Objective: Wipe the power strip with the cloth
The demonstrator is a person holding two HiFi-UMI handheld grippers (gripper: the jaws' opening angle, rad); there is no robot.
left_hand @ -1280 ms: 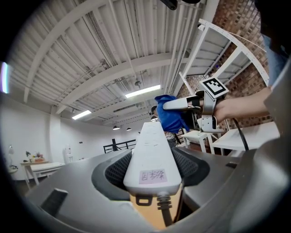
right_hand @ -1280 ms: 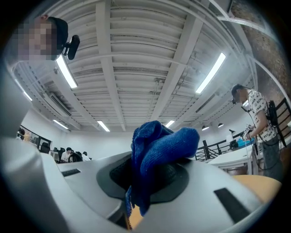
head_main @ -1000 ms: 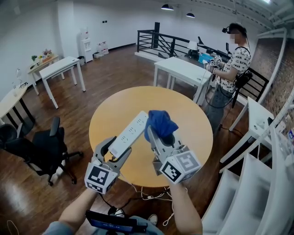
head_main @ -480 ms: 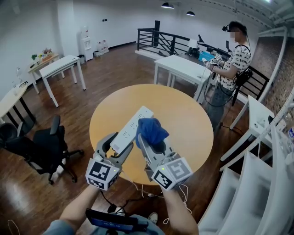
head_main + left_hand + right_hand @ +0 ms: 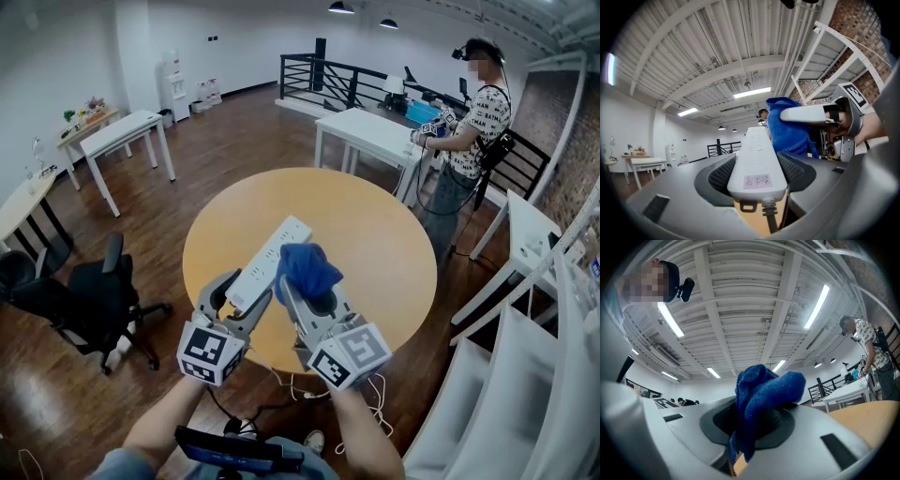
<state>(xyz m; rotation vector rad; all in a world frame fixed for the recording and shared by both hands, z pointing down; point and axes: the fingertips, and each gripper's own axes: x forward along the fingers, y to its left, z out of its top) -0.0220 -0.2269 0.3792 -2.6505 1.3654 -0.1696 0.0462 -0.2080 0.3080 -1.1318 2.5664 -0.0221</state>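
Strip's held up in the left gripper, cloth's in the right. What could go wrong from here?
1. The left gripper clamps the long white plastic power strip only at its cord end; sideways wiping pressure could lever it loose over the round wooden table.
2. The blue knitted cloth is bunched in the right gripper, so bare jaw tips might scrape the strip.

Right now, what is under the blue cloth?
The blue cloth is pinched between the fingers of the right gripper. The white power strip, clamped by the left gripper, lies beside and partly below it. Whether they touch is covered by the cloth.
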